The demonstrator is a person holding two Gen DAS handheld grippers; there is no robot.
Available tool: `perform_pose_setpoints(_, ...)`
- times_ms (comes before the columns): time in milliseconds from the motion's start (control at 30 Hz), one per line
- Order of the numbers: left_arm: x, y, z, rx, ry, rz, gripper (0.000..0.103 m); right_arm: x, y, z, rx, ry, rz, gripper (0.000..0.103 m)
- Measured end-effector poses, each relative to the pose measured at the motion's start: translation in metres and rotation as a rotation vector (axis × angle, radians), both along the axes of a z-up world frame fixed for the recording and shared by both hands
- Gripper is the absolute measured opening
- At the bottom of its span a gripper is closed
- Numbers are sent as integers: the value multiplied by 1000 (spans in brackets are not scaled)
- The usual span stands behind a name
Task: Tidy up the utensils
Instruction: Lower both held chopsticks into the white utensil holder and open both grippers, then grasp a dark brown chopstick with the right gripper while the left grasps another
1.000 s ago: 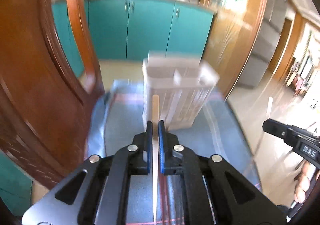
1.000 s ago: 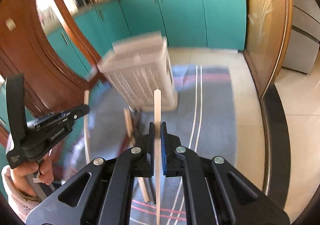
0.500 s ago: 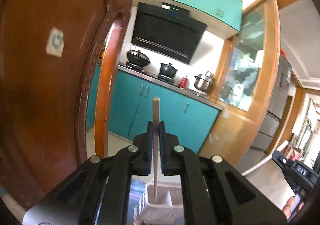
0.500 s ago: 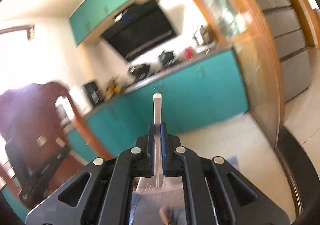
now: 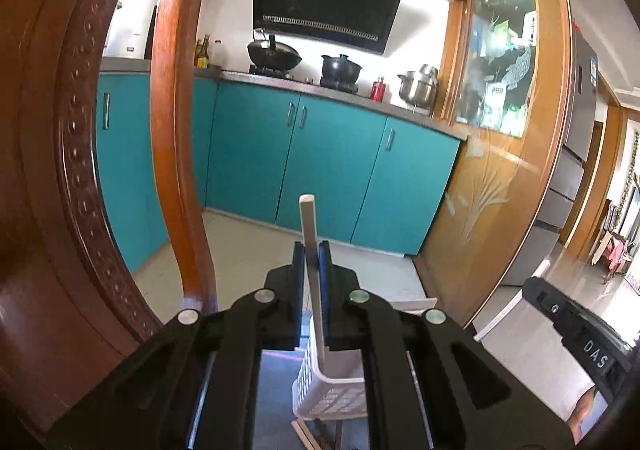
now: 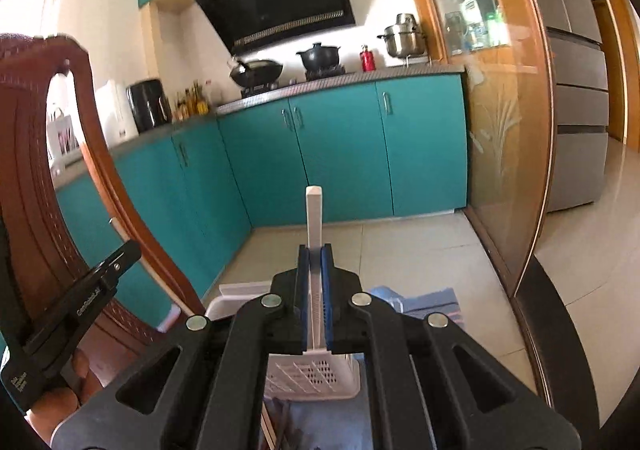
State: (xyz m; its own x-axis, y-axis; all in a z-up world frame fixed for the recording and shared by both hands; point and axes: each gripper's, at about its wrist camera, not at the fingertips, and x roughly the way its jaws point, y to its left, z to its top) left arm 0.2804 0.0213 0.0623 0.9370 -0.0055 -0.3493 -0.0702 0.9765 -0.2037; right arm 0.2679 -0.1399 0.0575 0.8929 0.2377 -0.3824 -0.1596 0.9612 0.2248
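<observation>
My left gripper [image 5: 311,250] is shut on a pale flat chopstick [image 5: 308,218] that stands upright between the pads, its lower end over the white slotted utensil basket [image 5: 332,390] below. In the same way my right gripper [image 6: 314,250] is shut on a white chopstick [image 6: 313,210], with that basket [image 6: 312,374] under its fingers on a blue cloth [image 6: 424,300]. Each gripper shows in the other's view: the right one [image 5: 580,334] at the right edge, the left one [image 6: 72,310] at the left edge in a person's hand.
A carved wooden chair back [image 5: 60,170] rises close on the left. Loose chopsticks [image 5: 302,430] lie at the basket's foot. Teal kitchen cabinets [image 5: 320,162] and a wood-framed glass door [image 5: 500,170] stand beyond the tiled floor.
Both grippers rose and tipped upward with their chopsticks held. The basket, earlier ahead of the fingers, now sits low beneath them, and the kitchen fills both views.
</observation>
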Motion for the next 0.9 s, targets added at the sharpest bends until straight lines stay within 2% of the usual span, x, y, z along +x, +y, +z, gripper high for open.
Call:
perform_pose_setpoints(67, -2, 1, -2, -6, 7, -3, 10, -3, -2, 3, -6, -13, -6, 23)
perform_pose_setpoints(100, -4, 1, -3, -8, 8, -5, 12, -7, -5, 6, -4, -28, -14, 37)
perform_pose_setpoints(133, -9, 3, -3, -11, 6, -7, 18, -13, -7, 9, 2, -45, -21, 47)
perform_pose_setpoints(167, -12, 4, -3, -18, 0, -9, 26, -18, -11, 13, 9, -63, -26, 49)
perform_pose_setpoints(267, -34, 11, 0, -42, -22, -8, 35, -37, -25, 24, 18, -106, -45, 49)
perform_pose_setpoints(400, -62, 17, 5, -41, -49, 11, 38, -66, -48, 26, 71, -140, -75, 49)
perform_pose_setpoints(467, -73, 17, 1, -12, -42, 18, 38, -76, -55, 16, 78, -136, -61, 49)
perform_pose_setpoints(533, -78, 14, -5, 14, -19, 18, 38, -77, -59, -9, 75, -107, 11, 49)
perform_pose_setpoints(633, -79, 5, -28, 70, 71, -16, 38, -46, -57, -57, 82, 139, 50, 46)
perform_pose_setpoints(667, -76, 0, -41, 94, 125, -32, 38, -25, -49, -83, 107, 298, 138, 46)
perform_pose_setpoints(700, -71, -5, -53, 109, 183, -49, 38, -14, -41, -99, 111, 383, 191, 45)
perform_pose_setpoints(767, -65, -8, -70, 107, 262, -70, 38, 0, -17, -136, 26, 545, 226, 44)
perform_pose_setpoints(833, -57, -8, -85, 80, 340, -91, 38, 6, 1, -161, -23, 641, 244, 44)
perform_pose_setpoints(900, -53, -8, -91, 68, 372, -105, 38, 11, 11, -177, -7, 705, 265, 44)
